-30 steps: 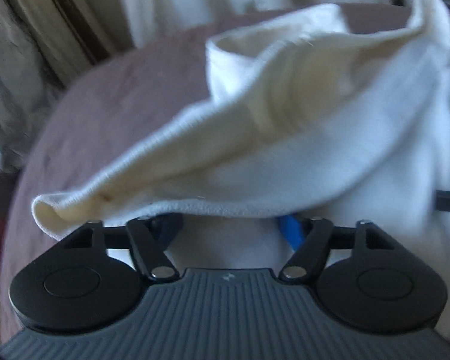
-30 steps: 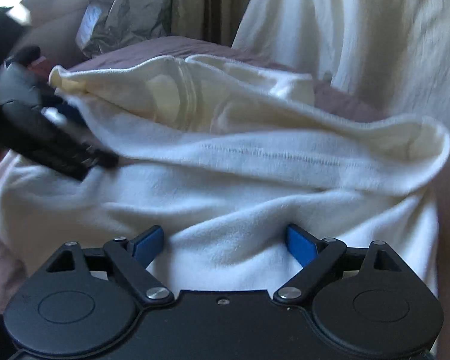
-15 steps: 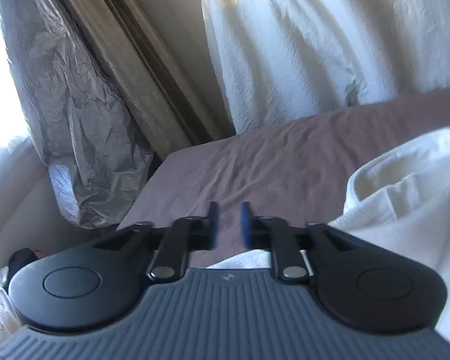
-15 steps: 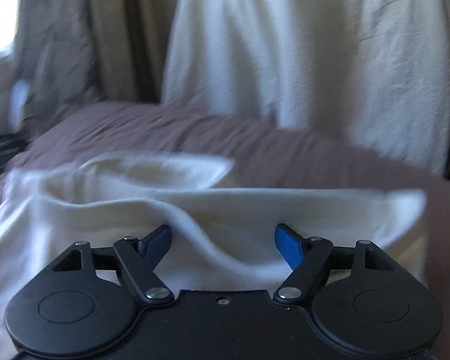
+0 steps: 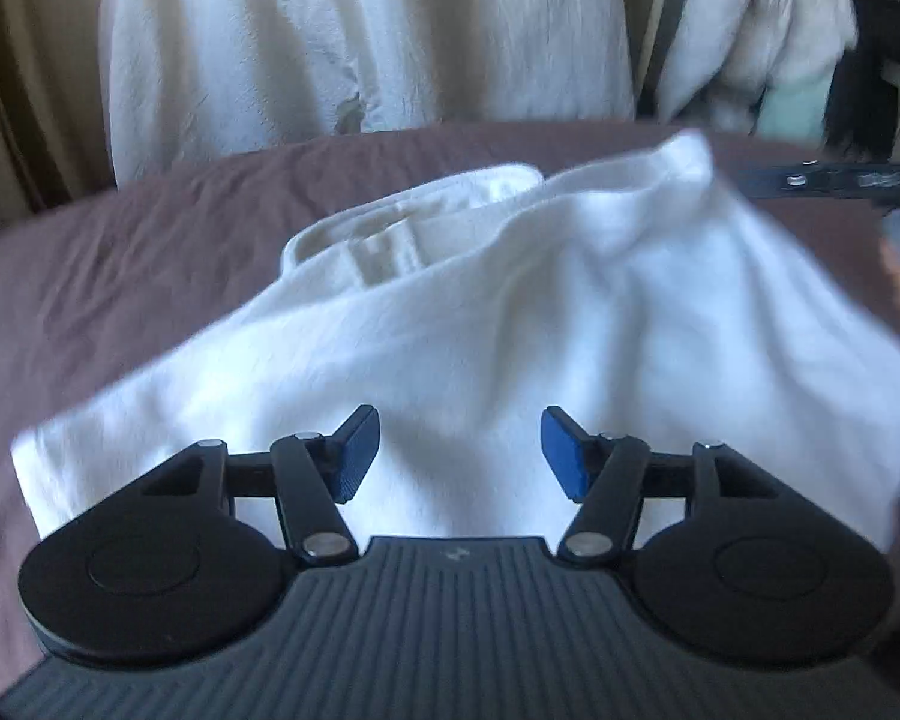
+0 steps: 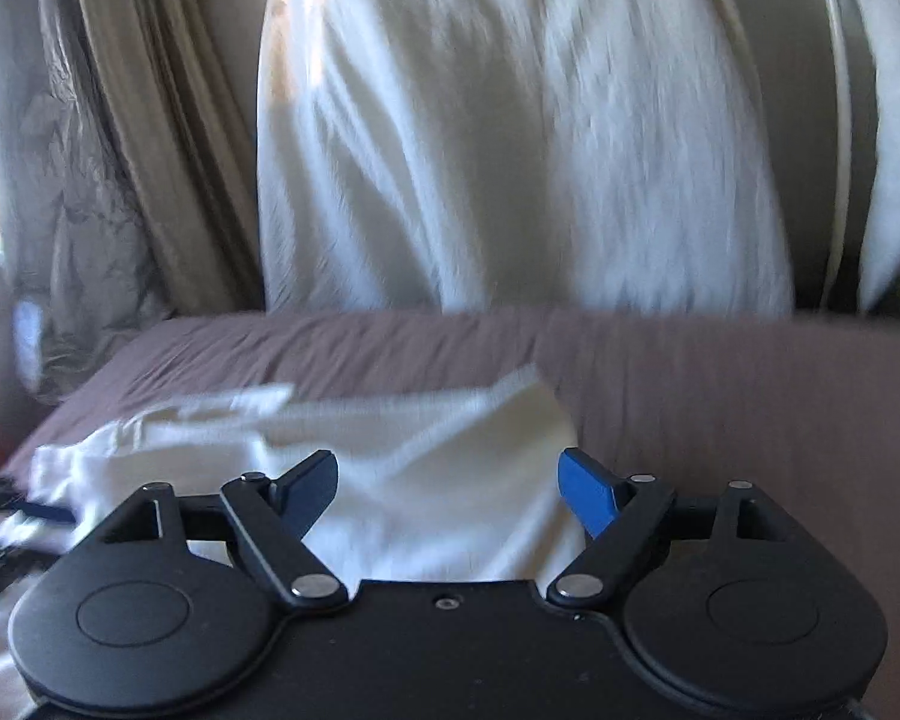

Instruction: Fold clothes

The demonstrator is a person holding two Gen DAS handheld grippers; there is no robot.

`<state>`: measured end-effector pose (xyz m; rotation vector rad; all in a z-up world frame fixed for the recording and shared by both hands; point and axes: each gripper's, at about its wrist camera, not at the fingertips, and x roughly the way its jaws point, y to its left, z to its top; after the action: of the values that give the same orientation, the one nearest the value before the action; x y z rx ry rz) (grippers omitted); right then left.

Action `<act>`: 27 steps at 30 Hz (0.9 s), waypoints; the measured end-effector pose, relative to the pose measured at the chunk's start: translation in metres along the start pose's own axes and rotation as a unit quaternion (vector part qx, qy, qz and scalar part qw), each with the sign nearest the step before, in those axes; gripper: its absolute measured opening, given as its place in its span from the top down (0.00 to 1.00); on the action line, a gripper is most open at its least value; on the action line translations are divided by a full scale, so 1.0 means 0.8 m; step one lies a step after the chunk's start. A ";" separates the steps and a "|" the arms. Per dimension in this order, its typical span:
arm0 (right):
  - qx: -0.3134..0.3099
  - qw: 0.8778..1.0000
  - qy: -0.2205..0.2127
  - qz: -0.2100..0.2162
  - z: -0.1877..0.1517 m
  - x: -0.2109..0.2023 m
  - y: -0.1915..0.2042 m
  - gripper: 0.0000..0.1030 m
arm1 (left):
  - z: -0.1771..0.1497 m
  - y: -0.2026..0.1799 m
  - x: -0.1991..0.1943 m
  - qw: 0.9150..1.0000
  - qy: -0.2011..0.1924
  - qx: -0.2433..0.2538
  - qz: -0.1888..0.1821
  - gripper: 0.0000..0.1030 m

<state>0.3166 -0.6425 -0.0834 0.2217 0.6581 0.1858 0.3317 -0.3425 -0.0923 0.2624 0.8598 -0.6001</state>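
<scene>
A white garment [image 5: 480,312] lies bunched on the mauve sheet [image 5: 120,276], its collar part toward the back. My left gripper [image 5: 459,450] hovers over its near edge, open and empty. The garment also shows in the right wrist view [image 6: 426,480], blurred. My right gripper [image 6: 447,486] is open and empty above the garment's right end. The right gripper's body [image 5: 840,180] shows at the right edge of the left wrist view, and the left gripper's body [image 6: 0,534] at the left edge of the right wrist view.
A white cloth [image 6: 510,150] hangs behind the bed, also in the left wrist view [image 5: 360,42]. Beige curtains [image 6: 144,120] and a grey crinkled cover [image 6: 72,210] stand at the back left. Bare mauve sheet [image 6: 750,408] lies to the right.
My left gripper went from holding the lifted garment to nearly closed and clear of it, and is now wide open over it. The garment has dropped onto the sheet. The right gripper stayed open.
</scene>
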 end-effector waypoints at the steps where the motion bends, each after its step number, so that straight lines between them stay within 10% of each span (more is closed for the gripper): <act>1: -0.003 1.000 0.013 0.010 -0.004 0.001 -0.005 0.16 | 0.008 -0.007 0.015 1.000 0.019 0.016 0.019 0.43; 7: 0.006 0.997 0.072 0.019 -0.019 0.067 -0.027 0.12 | 0.028 -0.014 0.094 0.979 0.047 0.049 0.191 0.77; 8: 0.019 0.996 0.081 0.022 -0.019 0.083 -0.032 0.27 | 0.031 -0.019 0.100 0.974 0.042 0.058 0.214 0.83; 9: 0.026 0.995 0.090 0.026 -0.019 0.096 -0.034 0.76 | 0.034 -0.027 0.104 0.967 0.032 0.071 0.244 0.86; 14: 0.005 1.000 0.011 0.000 0.002 0.079 -0.022 0.90 | 0.051 -0.022 0.104 0.927 -0.016 0.067 0.370 0.88; 16: 0.005 1.000 0.020 -0.016 0.005 0.080 -0.020 0.88 | 0.052 0.005 0.105 0.928 0.015 0.035 0.370 0.88; 18: -0.007 0.995 0.069 -0.071 0.003 0.093 -0.014 0.58 | 0.045 0.023 0.098 0.925 0.033 0.024 0.377 0.87; 21: -0.049 0.985 0.052 -0.155 0.000 0.075 0.001 0.55 | 0.030 0.028 0.061 0.931 -0.005 0.013 0.364 0.81; 23: -0.030 0.991 0.016 -0.133 -0.001 0.043 0.010 0.55 | 0.019 0.026 0.036 0.940 -0.015 0.001 0.341 0.56; 27: -0.027 1.000 -0.011 -0.009 -0.009 -0.014 0.053 0.50 | -0.020 0.000 0.000 0.956 0.007 0.038 0.290 0.47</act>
<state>0.2988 -0.6034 -0.0712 0.1651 0.6314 0.1839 0.3222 -0.3353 -0.1025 0.5657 0.7257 -0.0825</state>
